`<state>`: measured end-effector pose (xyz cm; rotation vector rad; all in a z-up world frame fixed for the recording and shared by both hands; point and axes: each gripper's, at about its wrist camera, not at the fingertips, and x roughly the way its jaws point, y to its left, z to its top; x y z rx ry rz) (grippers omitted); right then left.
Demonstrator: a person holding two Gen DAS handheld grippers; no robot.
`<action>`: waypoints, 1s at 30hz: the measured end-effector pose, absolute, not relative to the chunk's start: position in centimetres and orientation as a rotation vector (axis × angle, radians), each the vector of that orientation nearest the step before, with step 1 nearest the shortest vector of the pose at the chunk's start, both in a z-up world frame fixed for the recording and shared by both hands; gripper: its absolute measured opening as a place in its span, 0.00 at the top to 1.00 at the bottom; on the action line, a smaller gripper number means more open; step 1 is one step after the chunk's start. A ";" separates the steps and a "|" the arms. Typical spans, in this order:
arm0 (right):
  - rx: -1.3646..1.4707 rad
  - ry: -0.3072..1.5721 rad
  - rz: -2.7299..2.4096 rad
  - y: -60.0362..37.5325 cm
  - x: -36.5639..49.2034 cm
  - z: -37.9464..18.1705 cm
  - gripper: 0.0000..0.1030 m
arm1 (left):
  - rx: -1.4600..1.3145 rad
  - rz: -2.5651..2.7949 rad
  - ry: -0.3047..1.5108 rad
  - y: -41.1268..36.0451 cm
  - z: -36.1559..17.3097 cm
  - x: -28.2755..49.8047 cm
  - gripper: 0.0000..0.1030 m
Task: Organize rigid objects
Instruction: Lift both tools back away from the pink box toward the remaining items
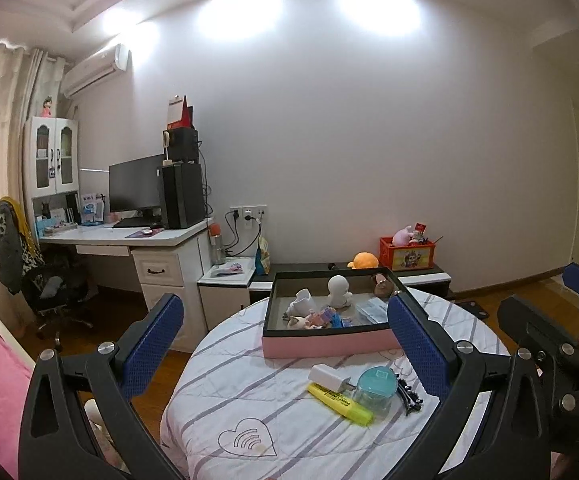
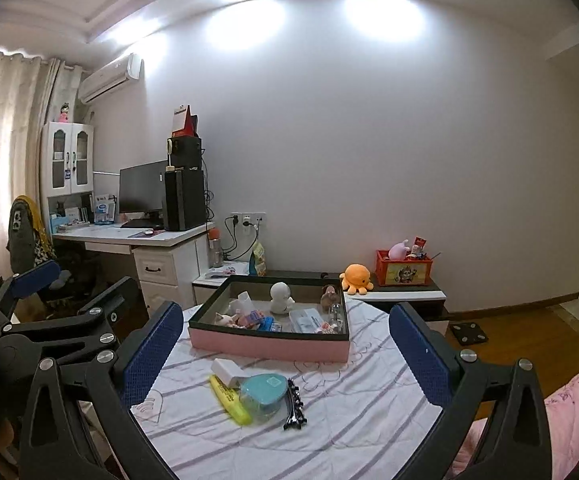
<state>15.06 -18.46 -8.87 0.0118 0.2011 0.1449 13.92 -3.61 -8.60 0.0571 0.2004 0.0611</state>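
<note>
I am hovering both grippers, left gripper [image 1: 285, 344] and right gripper [image 2: 285, 352], wide open and empty; next, I judge, comes picking the yellow highlighter [image 2: 230, 399] for the pink tray [image 2: 267, 348].

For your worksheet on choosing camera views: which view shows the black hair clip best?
The right wrist view: the black hair clip lies fully exposed beside the teal container. In the left wrist view the clip is partly hidden behind a gripper finger.

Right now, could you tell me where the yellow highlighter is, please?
The highlighter lies on the striped cloth in front of the pink box, touching the white charger and the teal container.
</note>
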 end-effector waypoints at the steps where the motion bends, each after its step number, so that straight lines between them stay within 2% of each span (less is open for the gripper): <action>1: 0.013 0.205 0.143 -18.6 14.8 -9.0 0.00 | 0.058 0.061 0.198 -3.7 -8.6 13.8 0.00; 23: 0.021 0.263 0.109 -19.8 14.9 -10.6 0.00 | 0.069 0.033 0.252 -4.8 -9.9 15.0 0.00; 30: 0.025 0.336 0.089 -20.5 16.8 -12.2 0.00 | 0.014 -0.033 0.391 -3.6 -12.7 17.6 0.00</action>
